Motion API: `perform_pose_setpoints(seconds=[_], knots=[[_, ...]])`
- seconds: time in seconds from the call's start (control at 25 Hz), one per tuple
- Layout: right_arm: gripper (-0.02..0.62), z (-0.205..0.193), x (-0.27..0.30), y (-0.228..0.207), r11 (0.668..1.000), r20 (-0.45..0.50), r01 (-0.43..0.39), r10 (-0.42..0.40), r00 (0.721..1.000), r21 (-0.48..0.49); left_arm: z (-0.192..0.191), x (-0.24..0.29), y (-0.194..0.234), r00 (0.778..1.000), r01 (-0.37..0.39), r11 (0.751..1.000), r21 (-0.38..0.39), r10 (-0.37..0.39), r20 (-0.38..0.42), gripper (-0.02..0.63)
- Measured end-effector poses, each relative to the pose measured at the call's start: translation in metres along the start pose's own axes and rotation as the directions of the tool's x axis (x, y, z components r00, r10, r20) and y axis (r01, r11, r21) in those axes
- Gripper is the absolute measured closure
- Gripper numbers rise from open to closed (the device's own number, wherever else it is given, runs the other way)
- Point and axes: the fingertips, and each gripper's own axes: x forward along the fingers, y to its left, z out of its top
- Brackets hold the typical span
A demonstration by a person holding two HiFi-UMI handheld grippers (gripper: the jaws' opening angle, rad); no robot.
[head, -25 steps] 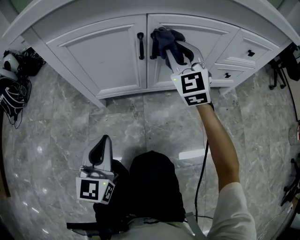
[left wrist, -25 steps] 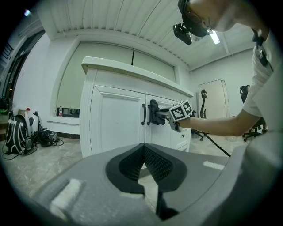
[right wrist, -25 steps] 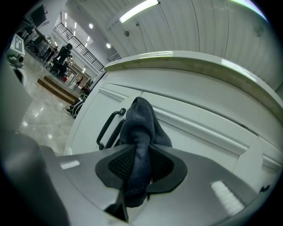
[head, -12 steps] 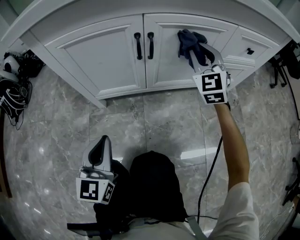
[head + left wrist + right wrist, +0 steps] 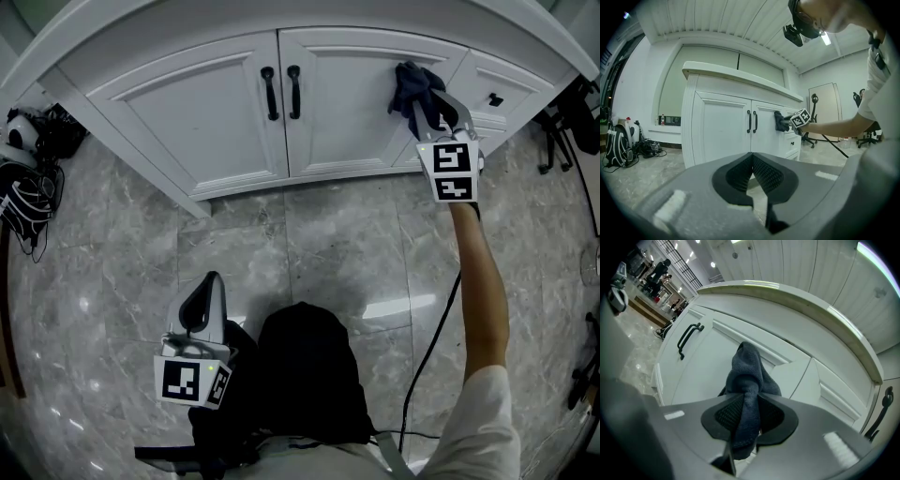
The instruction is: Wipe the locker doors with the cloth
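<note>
The white cabinet has two doors, the left door [image 5: 187,103] and the right door [image 5: 347,94], with black handles [image 5: 280,92] side by side at the middle. A dark blue cloth [image 5: 412,84] is pressed against the right door near its right edge. My right gripper [image 5: 424,101] is shut on it. In the right gripper view the cloth [image 5: 747,376] hangs bunched between the jaws of the right gripper [image 5: 749,401], in front of the door panel. My left gripper [image 5: 199,298] is held low over the floor, close to the body. In its own view the left gripper [image 5: 752,159] has its pads meeting with nothing between them.
Drawers with black knobs [image 5: 495,99] adjoin the right door. Bags and cables [image 5: 23,178] lie on the grey marble floor at the left. A chair base [image 5: 562,141] stands at the right. A black cable [image 5: 427,366] trails from my right arm.
My right gripper has slid the cloth to the right across the right door, from beside the handles to the door's right edge. The left gripper has stayed put.
</note>
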Motion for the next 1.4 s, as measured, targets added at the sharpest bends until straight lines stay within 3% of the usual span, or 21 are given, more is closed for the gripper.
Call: perform_pose_setpoints(seconds=[0.32,0.76,1.08,1.4], knots=[[0.514,0.009,-0.008,0.017,0.999,0.027,-0.009,0.008,1.000,0.036,0.003,-0.005,0.000,1.000,-0.006,1.000,0.004,0.006,0.008,0.604],[0.514,0.058,-0.015,0.131,0.980,0.155,-0.180,0.165,0.974,0.089,0.001,-0.012,0.005,1.000,-0.007,1.000,0.001,0.007,0.017,0.604],[0.514,0.053,0.018,0.180,0.962,0.117,-0.239,0.224,0.968,0.131,0.001,-0.015,0.012,1.000,-0.022,1.000,-0.002,0.022,0.015,0.604],[0.514,0.042,0.032,0.178,0.967,0.076,-0.236,0.229,0.970,0.100,-0.002,-0.018,0.015,0.999,-0.028,1.000,-0.004,0.028,0.016,0.604]])
